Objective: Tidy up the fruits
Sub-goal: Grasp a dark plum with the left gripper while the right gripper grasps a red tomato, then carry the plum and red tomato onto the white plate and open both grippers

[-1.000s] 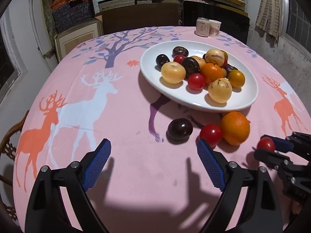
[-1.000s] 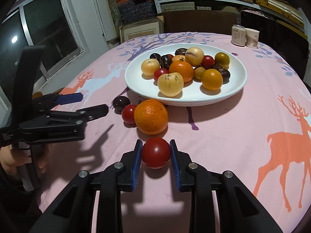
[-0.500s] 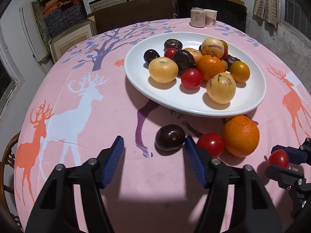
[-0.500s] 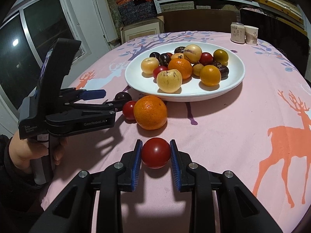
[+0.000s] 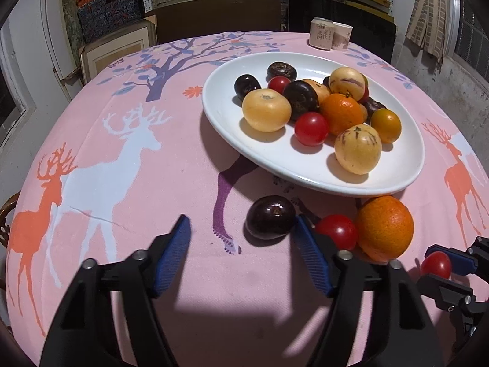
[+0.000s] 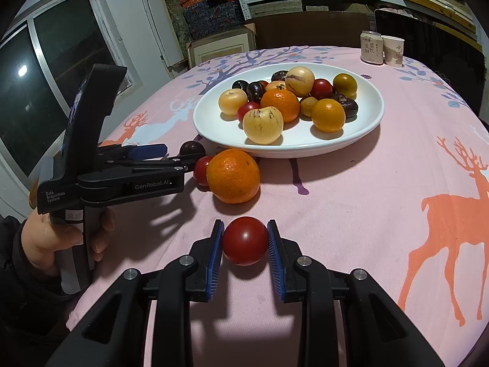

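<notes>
**Four fruits off the plate, one gripped**

Four fruits lie outside the white plate (image 6: 360, 128), on the pink deer-print surface (image 5: 122, 183). I record them as follows.

The red tomato (image 6: 245, 241) sits low on the cloth, well short of the plate. The right gripper (image 6: 245, 244) has its blue fingers (image 6: 214, 260) closed against both sides of this tomato, pads touching its skin.

The dark plum (image 5: 270, 221) rests just in front of the plate's near rim. The left gripper (image 5: 241, 244) stands half spread and holds nothing; its right finger (image 5: 311, 257) is beside the plum, seemingly touching it, while the other finger is well apart on bare cloth. From the right wrist view I see a hand (image 6: 58, 238) on that gripper's handle.

The small tomato (image 5: 337, 231) sits between the plum and the large orange (image 5: 385, 227); it appears to touch the orange, which lies just beside the plate's rim.

Many fruits are heaped on the plate: oranges, tomatoes, dark plums, pale yellow striped ones. One can (image 6: 371, 46) and a paper cup (image 6: 393, 50) stand at the far edge.
</notes>
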Motion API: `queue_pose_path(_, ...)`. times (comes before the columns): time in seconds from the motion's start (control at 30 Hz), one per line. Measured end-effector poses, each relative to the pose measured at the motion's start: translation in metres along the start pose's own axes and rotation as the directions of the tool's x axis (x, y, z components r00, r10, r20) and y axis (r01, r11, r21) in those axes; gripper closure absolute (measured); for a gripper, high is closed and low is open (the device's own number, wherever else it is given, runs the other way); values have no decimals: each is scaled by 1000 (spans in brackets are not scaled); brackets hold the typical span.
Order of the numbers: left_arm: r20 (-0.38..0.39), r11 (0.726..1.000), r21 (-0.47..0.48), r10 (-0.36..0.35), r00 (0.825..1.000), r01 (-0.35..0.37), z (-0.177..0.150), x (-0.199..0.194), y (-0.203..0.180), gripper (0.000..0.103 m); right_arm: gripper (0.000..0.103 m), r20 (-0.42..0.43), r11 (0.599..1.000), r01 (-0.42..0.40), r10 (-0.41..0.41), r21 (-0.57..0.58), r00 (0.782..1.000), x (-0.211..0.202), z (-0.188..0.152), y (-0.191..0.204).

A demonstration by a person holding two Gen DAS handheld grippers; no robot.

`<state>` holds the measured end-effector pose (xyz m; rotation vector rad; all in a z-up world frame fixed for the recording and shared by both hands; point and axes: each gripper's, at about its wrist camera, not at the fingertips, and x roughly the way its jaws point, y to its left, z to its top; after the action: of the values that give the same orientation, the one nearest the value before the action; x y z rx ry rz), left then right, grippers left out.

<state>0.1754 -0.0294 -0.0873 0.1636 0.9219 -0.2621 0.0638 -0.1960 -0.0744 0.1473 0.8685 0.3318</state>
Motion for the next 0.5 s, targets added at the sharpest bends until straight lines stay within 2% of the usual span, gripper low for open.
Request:
queue_pose_path(0.13,13,999,44,-22,1000,22,-1,-5,-10,70,74,-1,1000,3,-3,4,1000,0,0,0)
queue_pose_path(0.17,12,998,48,-31,999,30,-2,-6,-11,71,74,0,1000,3,-3,4,1000,0,0,-1)
queue_pose_path(0.4,3,997,17,-78,997,78,-6,-9,-5,71,74,1,1000,5,-5,9,1000,0,0,-3)
queue_pose_path(0.5,-16,996,1,-90,996,90,-7,-4,-5,66,74,2,1000,6,-6,7,1000,-1,0,-3)
